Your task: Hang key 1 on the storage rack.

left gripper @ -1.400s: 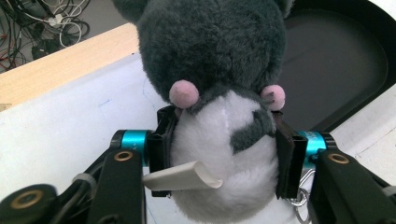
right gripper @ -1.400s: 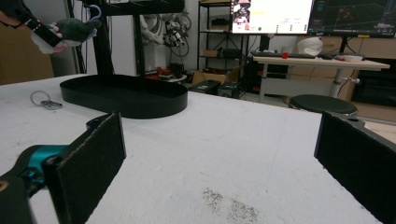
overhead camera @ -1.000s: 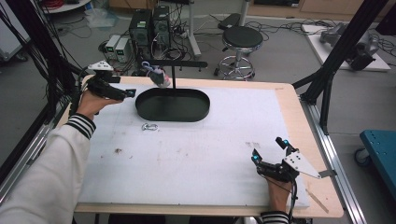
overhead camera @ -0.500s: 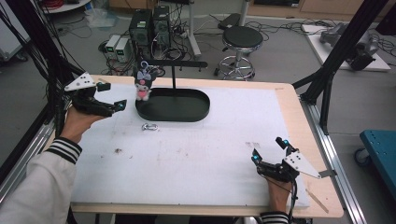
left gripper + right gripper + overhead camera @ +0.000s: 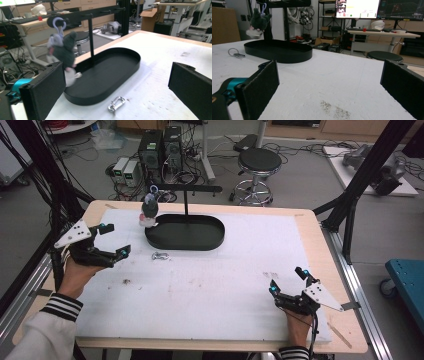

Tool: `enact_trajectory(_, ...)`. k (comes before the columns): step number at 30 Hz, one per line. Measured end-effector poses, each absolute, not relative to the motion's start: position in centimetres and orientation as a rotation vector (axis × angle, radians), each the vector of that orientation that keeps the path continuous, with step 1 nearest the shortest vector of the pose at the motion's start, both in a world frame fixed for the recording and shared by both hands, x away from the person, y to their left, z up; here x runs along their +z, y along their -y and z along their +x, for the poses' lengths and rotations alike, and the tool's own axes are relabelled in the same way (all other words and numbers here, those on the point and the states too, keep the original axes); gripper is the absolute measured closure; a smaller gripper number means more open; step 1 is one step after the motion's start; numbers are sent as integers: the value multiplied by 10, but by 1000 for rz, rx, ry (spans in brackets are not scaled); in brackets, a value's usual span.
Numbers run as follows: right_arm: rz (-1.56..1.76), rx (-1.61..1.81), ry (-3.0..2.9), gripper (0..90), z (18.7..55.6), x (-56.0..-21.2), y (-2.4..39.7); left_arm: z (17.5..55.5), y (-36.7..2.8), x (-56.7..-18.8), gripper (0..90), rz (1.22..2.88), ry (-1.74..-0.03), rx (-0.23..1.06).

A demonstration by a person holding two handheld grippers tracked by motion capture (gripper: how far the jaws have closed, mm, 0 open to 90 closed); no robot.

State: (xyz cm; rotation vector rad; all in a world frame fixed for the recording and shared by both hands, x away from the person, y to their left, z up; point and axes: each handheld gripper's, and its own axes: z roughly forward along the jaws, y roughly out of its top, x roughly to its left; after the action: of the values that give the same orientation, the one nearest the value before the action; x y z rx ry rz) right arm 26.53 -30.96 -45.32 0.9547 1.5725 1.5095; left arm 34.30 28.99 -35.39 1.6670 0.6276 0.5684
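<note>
A black oval tray [image 5: 185,240] is seen in the upper middle of the high view, resting on the white surface [image 5: 215,285]. From its back edge a thin black post [image 5: 186,205] rises and carries a horizontal bar [image 5: 185,187]. A small grey plush toy [image 5: 149,210] is hung from the left end of that bar by a pale purple loop [image 5: 59,23], dangling at the tray's left end. In the left gripper view the toy appears blurred. A silver carabiner clip [image 5: 160,255] lies on the surface just in front of the tray's left end, apart from it.

The left hand-held gripper [image 5: 112,242] is held at the left of the high view, raised off the surface, with its jaws spread wide and nothing between them. The toy is found up and to the right of it, well apart; the clip lies to its right, nearer. Nothing is placed between this gripper and the toy.

The right hand-held gripper [image 5: 287,282] is seen at the lower right, low over the surface, jaws wide and empty, far from the tray.
</note>
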Motion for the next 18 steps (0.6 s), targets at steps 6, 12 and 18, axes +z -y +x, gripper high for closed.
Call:
enact_trajectory(6, 957, 1508, -1572, 13, 265, -453, 309, 333, -288, -360, 17, 1665, -604, 579)
enact_trajectory(12, 956, 1507, -1572, 12, 265, -453, 309, 333, -288, -360, 17, 1668, -609, 581)
enact_trajectory(18, 958, 1508, -1574, 13, 265, -453, 309, 337, -288, -363, 17, 1672, -616, 569)
